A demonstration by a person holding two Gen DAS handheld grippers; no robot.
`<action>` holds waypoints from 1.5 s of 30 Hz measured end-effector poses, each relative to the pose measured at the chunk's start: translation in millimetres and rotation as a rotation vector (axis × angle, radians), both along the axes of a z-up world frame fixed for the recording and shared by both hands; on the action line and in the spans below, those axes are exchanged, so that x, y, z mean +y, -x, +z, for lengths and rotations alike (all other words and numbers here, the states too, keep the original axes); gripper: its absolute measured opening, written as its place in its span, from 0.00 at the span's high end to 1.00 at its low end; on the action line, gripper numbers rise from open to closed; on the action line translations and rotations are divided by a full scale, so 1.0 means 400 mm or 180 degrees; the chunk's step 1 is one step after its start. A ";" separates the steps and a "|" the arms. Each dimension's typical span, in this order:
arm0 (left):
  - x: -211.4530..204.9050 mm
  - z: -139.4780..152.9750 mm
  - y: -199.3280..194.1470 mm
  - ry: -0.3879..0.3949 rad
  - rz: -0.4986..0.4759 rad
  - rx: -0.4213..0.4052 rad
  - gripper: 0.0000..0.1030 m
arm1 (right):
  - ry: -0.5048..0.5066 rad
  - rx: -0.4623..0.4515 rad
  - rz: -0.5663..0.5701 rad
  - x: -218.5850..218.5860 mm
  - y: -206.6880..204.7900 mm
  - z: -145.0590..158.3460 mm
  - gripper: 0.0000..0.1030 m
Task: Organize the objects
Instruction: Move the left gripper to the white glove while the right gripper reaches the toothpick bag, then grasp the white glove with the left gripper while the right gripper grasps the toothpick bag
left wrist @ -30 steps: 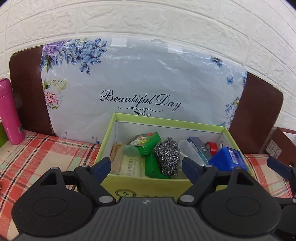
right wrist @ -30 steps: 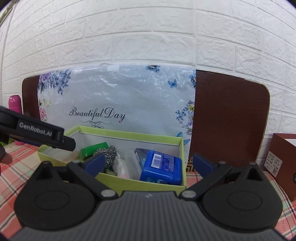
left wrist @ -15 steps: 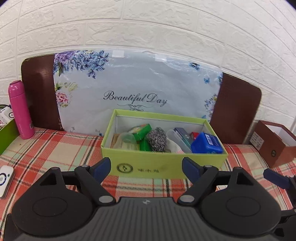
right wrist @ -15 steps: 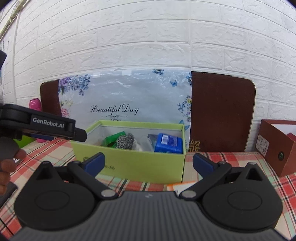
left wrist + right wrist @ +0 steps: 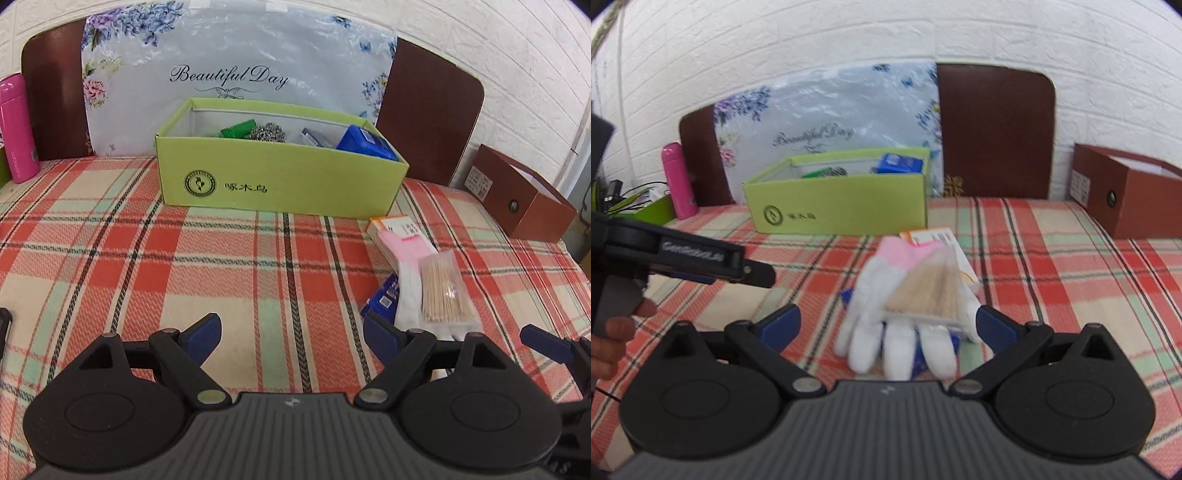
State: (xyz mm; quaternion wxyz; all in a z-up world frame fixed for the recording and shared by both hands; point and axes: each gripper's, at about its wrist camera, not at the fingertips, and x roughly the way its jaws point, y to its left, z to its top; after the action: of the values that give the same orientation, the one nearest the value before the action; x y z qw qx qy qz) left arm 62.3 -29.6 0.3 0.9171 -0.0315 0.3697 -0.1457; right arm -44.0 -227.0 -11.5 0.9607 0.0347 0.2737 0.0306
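Left gripper [image 5: 291,334]: black two-finger tool with blue pads, jaws spread wide, nothing between them; it hangs over bare cloth, and the pile of loose items lies just beyond its right fingertip [image 5: 380,332].
Right gripper [image 5: 888,325]: same build, jaws spread wide and released; the pile lies on the cloth ahead of it and appears between the two blue pads, with no contact visible.
Person's hand [image 5: 613,339]: at the left edge of the right wrist view, wrapped round the grip of the left tool.
Red, cream and green plaid tablecloth [image 5: 110,258]: covers the whole work surface.
White fabric glove with pink cuff [image 5: 875,314]: lies flat, fingers pointing toward the right gripper, cuff toward the wall.
Clear plastic bag of wooden toothpicks [image 5: 445,291]: rests on top of the glove.
Blue printed packet [image 5: 384,301]: partly under the glove, on its near side.
White and orange cardboard carton [image 5: 397,227]: partly under the glove's cuff, near the right front corner of the green box.
Light green open cardboard box [image 5: 280,184]: beyond the pile, well apart from both grippers; inside show a blue plastic case [image 5: 365,142], a steel wool scourer [image 5: 267,132] and a green packet [image 5: 238,129].
Brown open cardboard box [image 5: 521,201]: far right, apart from the green box.
Pink cylindrical flask [image 5: 16,127]: upright at far left.
Floral plastic sheet printed "Beautiful Day" [image 5: 236,55]: leans on a dark brown board [image 5: 428,110] against the white brick-pattern wall [image 5: 849,33].
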 end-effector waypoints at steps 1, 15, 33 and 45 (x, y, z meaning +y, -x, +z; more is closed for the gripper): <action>0.000 -0.001 0.003 0.0003 0.0005 -0.0012 0.15 | 0.0001 0.0029 -0.0052 -0.006 -0.004 -0.005 0.00; -0.163 -0.004 -0.069 0.0458 -0.0529 0.0030 0.16 | 0.0125 0.0135 -0.0398 -0.073 -0.005 -0.052 0.00; 0.128 -0.068 -0.031 0.0245 -0.0156 0.0229 0.96 | 0.0081 0.0112 0.0122 -0.005 -0.053 -0.058 0.00; 0.168 -0.071 -0.015 0.0526 0.0059 0.0224 0.52 | 0.0427 0.0121 0.1078 0.212 -0.135 -0.071 0.30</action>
State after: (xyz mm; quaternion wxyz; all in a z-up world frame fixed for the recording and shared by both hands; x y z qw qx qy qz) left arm 68.2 37.6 -28.1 0.8991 -0.1156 0.3881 -0.1660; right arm 10.0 -142.2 -39.8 0.9366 -0.0754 0.2951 0.1729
